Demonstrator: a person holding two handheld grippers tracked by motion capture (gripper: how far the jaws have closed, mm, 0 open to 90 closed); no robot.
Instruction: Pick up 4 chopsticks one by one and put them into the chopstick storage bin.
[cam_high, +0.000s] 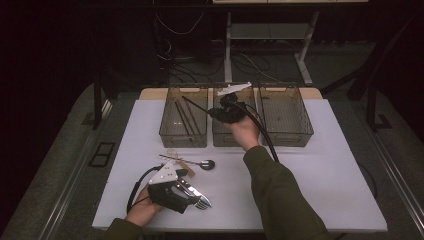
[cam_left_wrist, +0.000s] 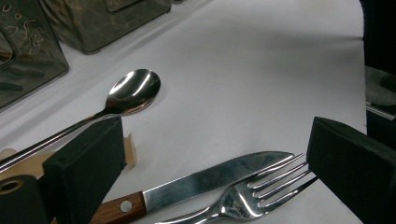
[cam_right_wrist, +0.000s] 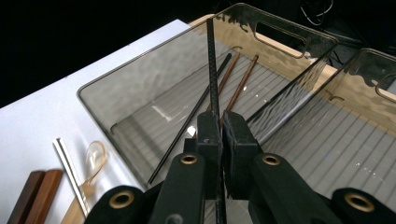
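1. One black chopstick (cam_right_wrist: 212, 70) is pinched between the pressed-together jaws of the right gripper (cam_right_wrist: 221, 133); in the right gripper view it rises straight up the middle of the frame, over the leftmost bin (cam_right_wrist: 116, 95).
2. In the high view the same chopstick slants from the right gripper (cam_high: 225, 111) up and left across that bin (cam_high: 184, 141), just above centre of the frame.
3. Three more chopsticks lie on the bin's ribbed floor: another black one (cam_right_wrist: 189, 121) and two brown ones (cam_right_wrist: 243, 84).
4. Two further smoky clear bins stand to the right in the high view, the middle bin (cam_high: 222, 136) under the right hand and the far bin (cam_high: 285, 135) beside it.
5. At the lower left of the high view the left gripper (cam_high: 192, 192) rests low over the white table (cam_high: 325, 170), its jaws spread wide.
6. Between those spread jaws in the left gripper view lie a fork (cam_left_wrist: 252, 196) and a wooden-handled knife (cam_left_wrist: 205, 179), side by side, touched by neither pad.
7. Beyond them a spoon (cam_left_wrist: 133, 91) lies on the table, its bowl toward the upper left of that view.
8. Left of the bin in the right gripper view sit a pale wooden spoon (cam_right_wrist: 93, 161), a metal strip (cam_right_wrist: 70, 172) and two dark wooden handles (cam_right_wrist: 35, 193).
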